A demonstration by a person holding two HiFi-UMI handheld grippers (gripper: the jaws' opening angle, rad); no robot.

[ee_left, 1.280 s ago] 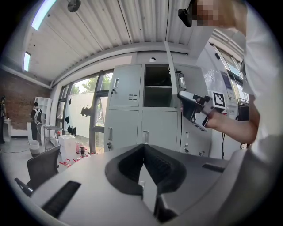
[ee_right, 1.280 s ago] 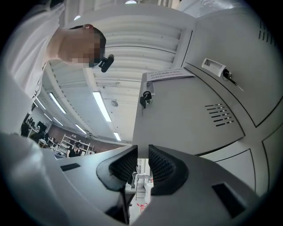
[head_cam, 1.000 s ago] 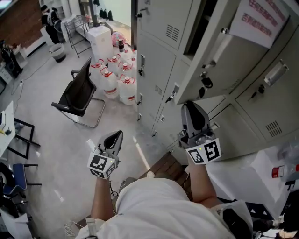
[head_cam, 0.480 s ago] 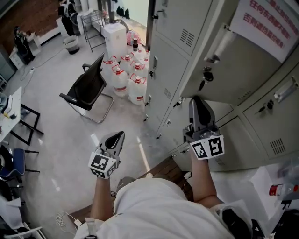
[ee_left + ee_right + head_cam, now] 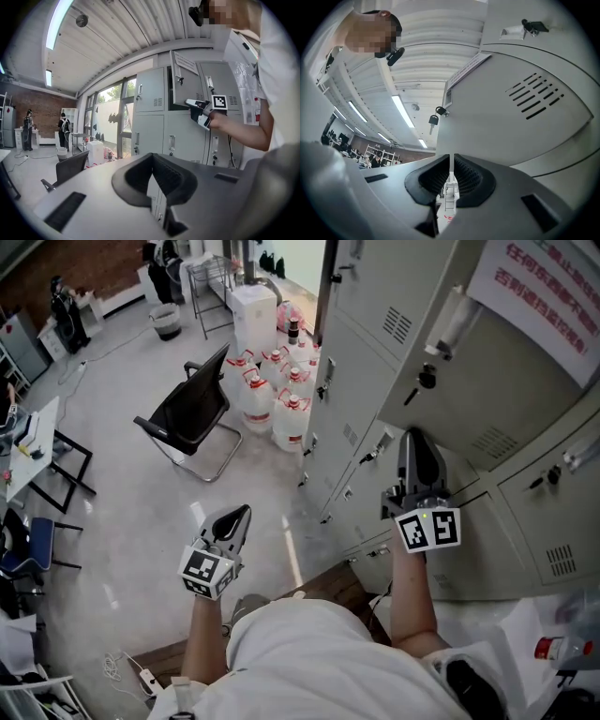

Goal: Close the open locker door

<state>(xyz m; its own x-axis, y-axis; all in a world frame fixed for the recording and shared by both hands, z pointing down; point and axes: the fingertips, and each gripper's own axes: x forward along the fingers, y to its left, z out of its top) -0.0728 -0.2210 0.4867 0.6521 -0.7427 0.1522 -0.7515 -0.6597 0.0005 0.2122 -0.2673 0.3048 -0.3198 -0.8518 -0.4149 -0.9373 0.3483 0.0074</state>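
The locker door (image 5: pixel 487 371) has been swung further shut than a second ago, yet is left ajar. The right gripper (image 5: pixel 418 439) is carried along at the door's lower part, its jaws just drawn almost together with nothing between them. The left gripper (image 5: pixel 238 513) is kept well away from the door, its jaws pressed together and empty.

I wear a white short-sleeved shirt (image 5: pixel 319 652). My left gripper (image 5: pixel 233 517) and right gripper (image 5: pixel 418 440) are smooth grey shells with black ribbed pads (image 5: pixel 432 180). Each carries a white cube (image 5: pixel 428 529) printed with black square markers.
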